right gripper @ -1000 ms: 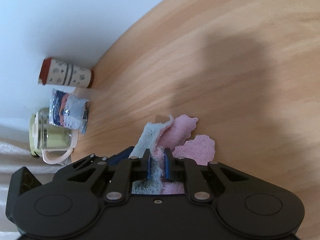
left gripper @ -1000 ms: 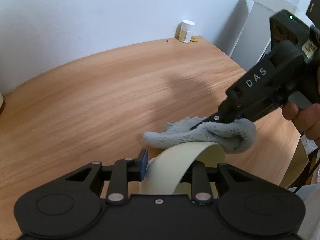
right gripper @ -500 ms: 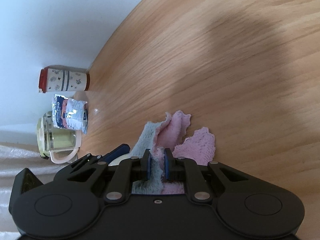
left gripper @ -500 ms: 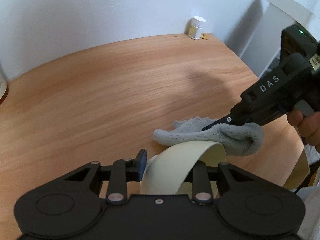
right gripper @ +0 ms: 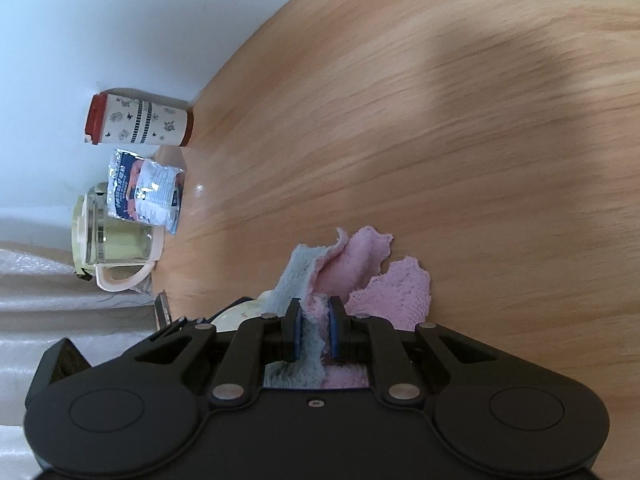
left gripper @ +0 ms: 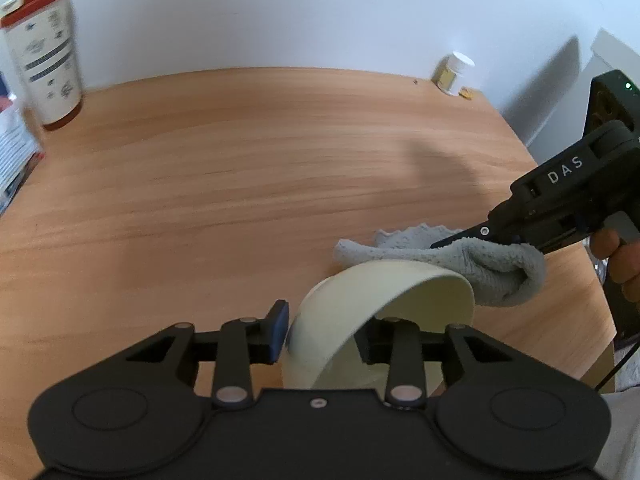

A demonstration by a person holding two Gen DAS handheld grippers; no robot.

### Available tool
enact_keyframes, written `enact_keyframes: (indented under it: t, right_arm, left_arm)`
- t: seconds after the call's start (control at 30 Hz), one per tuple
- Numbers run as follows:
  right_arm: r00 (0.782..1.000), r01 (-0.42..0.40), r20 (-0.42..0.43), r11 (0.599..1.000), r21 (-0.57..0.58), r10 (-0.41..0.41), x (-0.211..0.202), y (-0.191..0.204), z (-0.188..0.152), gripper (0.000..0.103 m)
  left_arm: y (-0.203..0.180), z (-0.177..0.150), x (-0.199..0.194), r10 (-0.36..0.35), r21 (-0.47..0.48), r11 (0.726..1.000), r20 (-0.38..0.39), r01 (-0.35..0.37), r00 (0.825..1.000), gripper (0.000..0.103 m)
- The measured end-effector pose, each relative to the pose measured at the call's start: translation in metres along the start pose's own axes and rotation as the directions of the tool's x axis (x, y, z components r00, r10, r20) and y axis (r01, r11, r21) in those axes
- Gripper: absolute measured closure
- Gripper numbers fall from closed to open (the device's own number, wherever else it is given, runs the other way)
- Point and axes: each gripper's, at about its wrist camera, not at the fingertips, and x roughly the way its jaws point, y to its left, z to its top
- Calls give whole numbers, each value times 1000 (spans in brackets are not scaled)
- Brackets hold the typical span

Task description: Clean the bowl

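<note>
The cream bowl (left gripper: 380,300) is being kept tilted above the desk (left gripper: 240,180) between the left gripper's (left gripper: 324,332) fingers, whose jaws have just been opening around its wall. Just beyond the bowl's rim, a grey-and-pink cloth (right gripper: 316,280) is being clamped by the right gripper's (right gripper: 314,332) closed fingers.
</note>
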Motion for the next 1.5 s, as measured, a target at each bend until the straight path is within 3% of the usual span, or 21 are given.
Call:
enact_keyframes:
  t: [0.2, 0.43, 0.5, 0.57, 0.67, 0.9, 1.03, 1.37, 1.5]
  right_arm:
    - [1000, 1, -16, 1000, -13, -1, 3, 5, 1, 88]
    - [999, -1, -36, 1000, -14, 1, 6, 8, 0, 88]
    - [999, 6, -42, 1000, -23, -7, 7, 9, -1, 88]
    - [999, 5, -45, 1000, -23, -6, 8, 10, -1, 88]
    - [999, -2, -49, 1000, -17, 1, 9, 10, -2, 88]
    - [997, -71, -38, 996, 51, 73, 5, 10, 1, 88]
    - [995, -95, -19, 995, 41, 96, 3, 22, 2, 88]
    - [997, -76, 14, 994, -75, 77, 1, 63, 2, 89]
    - [998, -62, 28, 997, -54, 64, -4, 48, 3, 89]
  left_arm:
    - [20, -19, -8, -34, -136, 990, 12, 35, 999, 66]
    - [31, -25, 3, -38, -206, 978, 24, 43, 999, 84]
    - [32, -28, 3, -35, -218, 975, 33, 42, 999, 94]
    - [31, -31, 2, -16, -210, 977, 35, 23, 999, 96]
    - [27, -30, 0, 7, -184, 983, 42, 1, 999, 96]
    - [3, -9, -2, 61, -3, 998, 63, -60, 996, 94]
    - [-13, 5, 0, 49, 88, 995, 84, -56, 995, 90]
    - [-29, 16, 8, 16, 167, 986, 84, -30, 996, 89]
    - [-31, 17, 10, 5, 184, 983, 81, -20, 997, 88]
